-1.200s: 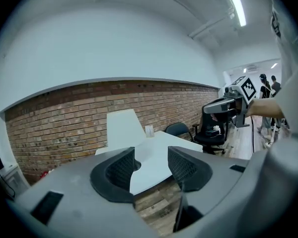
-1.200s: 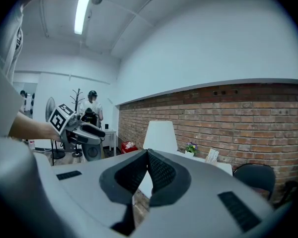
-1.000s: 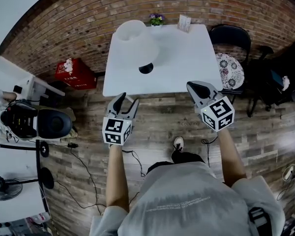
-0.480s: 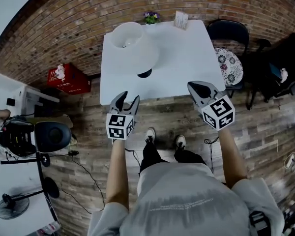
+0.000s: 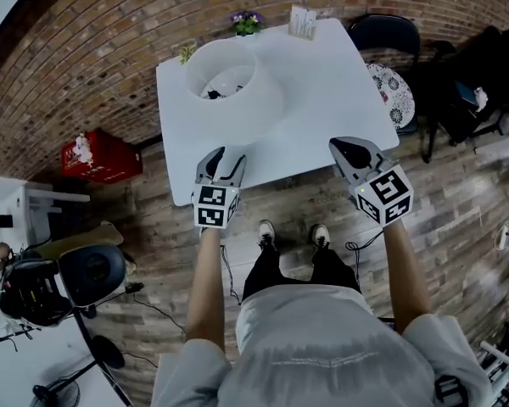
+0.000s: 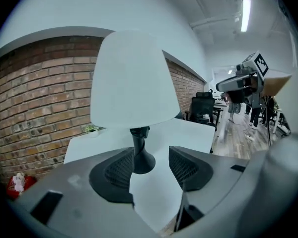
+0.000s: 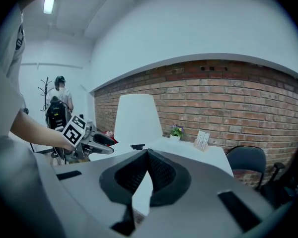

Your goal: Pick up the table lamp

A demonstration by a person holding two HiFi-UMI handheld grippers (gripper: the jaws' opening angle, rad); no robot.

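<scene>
The table lamp has a wide white shade and a thin black stem on a flared black foot. It stands on the left part of the white table. My left gripper is open just over the table's front edge, a short way in front of the lamp, with nothing between its fingers. In the left gripper view the lamp foot shows in the gap between the jaws, farther off. My right gripper is shut and empty at the front right edge. In the right gripper view the lamp stands left of centre.
A small flower pot and a card stand sit at the table's far edge by the brick wall. A black chair and a patterned cushion are to the right. A red box lies on the floor to the left.
The person has stepped up to the table. Both grippers have come forward to its front edge, the left one closer to the lamp. Neither gripper's state changed.
</scene>
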